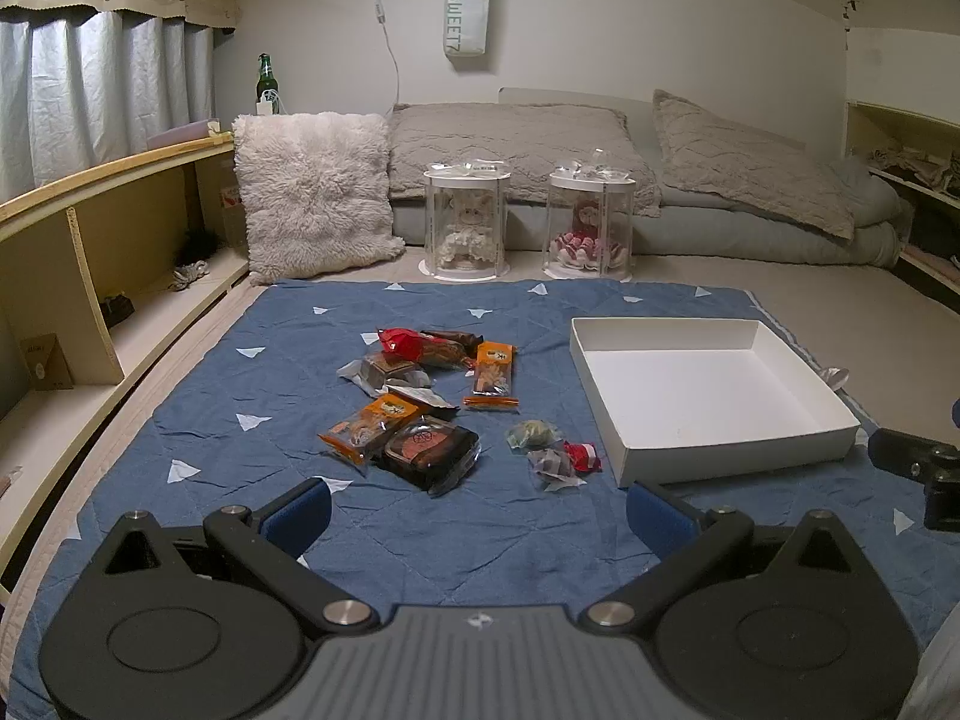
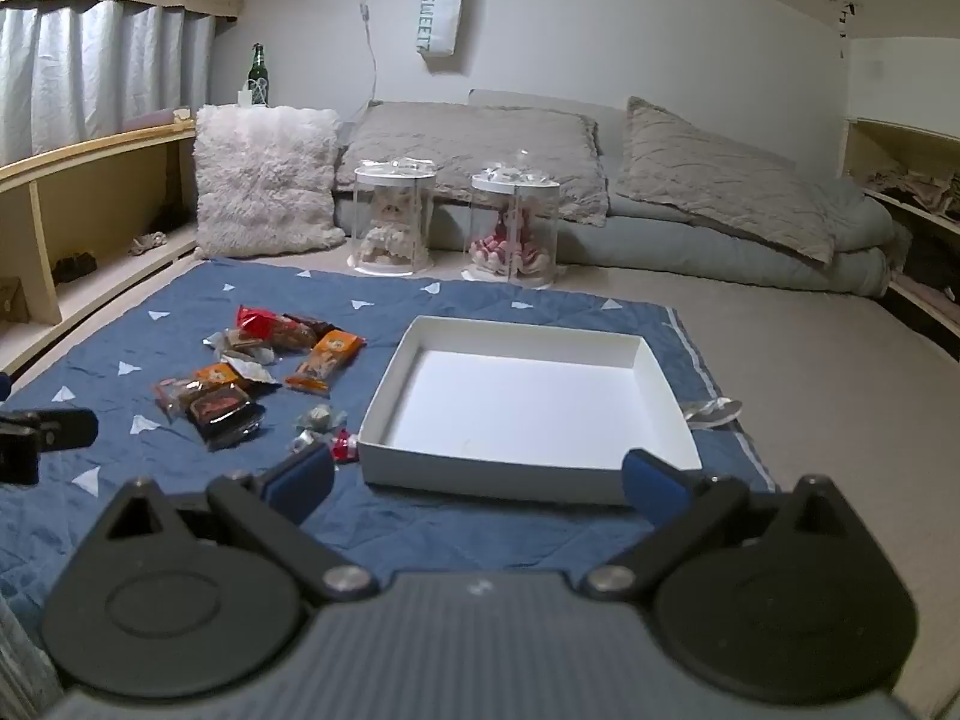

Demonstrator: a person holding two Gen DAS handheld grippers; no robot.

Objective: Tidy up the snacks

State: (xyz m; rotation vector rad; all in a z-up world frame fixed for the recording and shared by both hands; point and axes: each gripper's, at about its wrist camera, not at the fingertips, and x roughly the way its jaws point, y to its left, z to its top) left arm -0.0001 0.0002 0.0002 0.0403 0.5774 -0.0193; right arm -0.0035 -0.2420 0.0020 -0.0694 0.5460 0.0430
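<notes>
Several wrapped snacks lie loose on a blue quilted mat (image 1: 510,546): a black-trayed cake (image 1: 432,450), two orange packets (image 1: 493,373) (image 1: 372,423), a red packet (image 1: 401,341) and small candies (image 1: 561,456). To their right stands an empty white shallow box (image 1: 708,396) (image 2: 528,396). My left gripper (image 1: 477,516) hovers open over the mat short of the snacks, nothing between its blue pads. My right gripper (image 2: 477,480) is open too, just in front of the box's near wall. In the right wrist view the snack pile (image 2: 240,378) sits left of the box.
Two clear cylinder cases with dolls (image 1: 468,222) (image 1: 591,225) stand behind the mat. A fluffy pillow (image 1: 312,192) and folded grey bedding (image 1: 720,180) line the back wall. Wooden shelves (image 1: 90,276) run along the left, more shelving at right. A crumpled clear wrapper (image 2: 711,411) lies by the box.
</notes>
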